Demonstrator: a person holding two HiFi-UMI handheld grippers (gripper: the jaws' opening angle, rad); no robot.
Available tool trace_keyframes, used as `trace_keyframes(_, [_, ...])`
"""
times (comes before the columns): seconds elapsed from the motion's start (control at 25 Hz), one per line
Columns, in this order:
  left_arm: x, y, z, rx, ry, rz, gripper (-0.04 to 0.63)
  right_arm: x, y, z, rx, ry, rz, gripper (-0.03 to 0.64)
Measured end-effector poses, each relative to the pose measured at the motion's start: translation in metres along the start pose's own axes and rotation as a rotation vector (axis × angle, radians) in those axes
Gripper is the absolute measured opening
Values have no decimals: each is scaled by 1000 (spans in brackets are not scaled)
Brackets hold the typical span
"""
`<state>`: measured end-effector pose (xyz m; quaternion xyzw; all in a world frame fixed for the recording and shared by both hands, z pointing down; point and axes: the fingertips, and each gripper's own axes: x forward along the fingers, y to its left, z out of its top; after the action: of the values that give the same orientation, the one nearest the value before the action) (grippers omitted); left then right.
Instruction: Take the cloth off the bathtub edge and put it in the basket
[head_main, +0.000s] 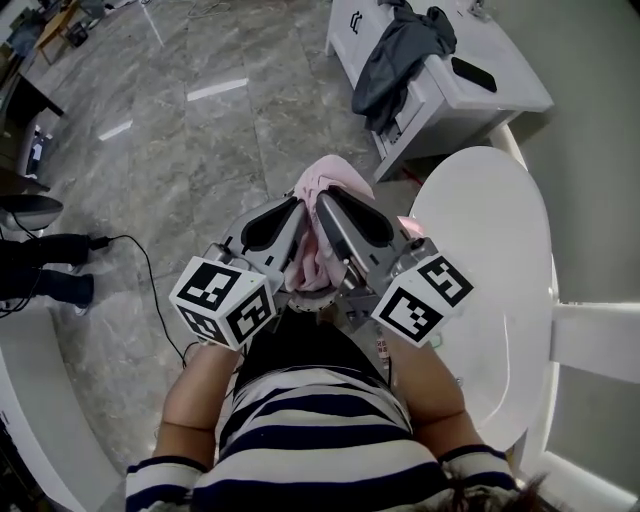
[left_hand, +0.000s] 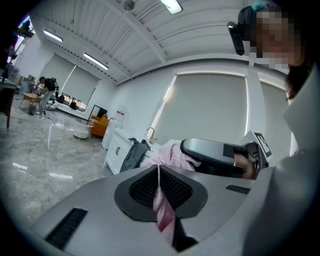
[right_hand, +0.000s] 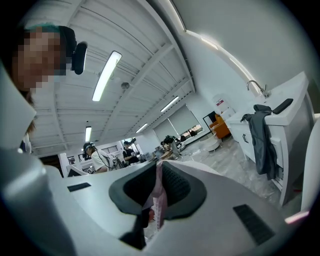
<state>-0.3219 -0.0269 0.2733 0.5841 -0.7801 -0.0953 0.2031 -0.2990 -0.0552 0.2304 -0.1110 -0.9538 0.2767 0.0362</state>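
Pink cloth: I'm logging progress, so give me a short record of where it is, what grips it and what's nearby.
pink cloth: bunched, held up beside the bathtub
left claw: shut on the pink cloth
right claw: shut on the pink cloth
basket: not in view
background: grey garment draped over white cabinet

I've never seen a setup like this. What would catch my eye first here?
The pink cloth in the middle of the head view stands out. The left gripper and the right gripper are both clamped on it, in front of a person in a striped top. A white bathtub lies to the right, and at the top a dark grey garment hangs over a white cabinet.
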Motion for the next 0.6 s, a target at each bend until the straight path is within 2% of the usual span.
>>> trace_keyframes(0.36, [7,27,-34,-36,30,90,23,12,-25,-34,29,97,24,57])
trace_keyframes(0.6, [18,39,-60,-51,64,116,23,16,-48,-55,69,135,16,57])
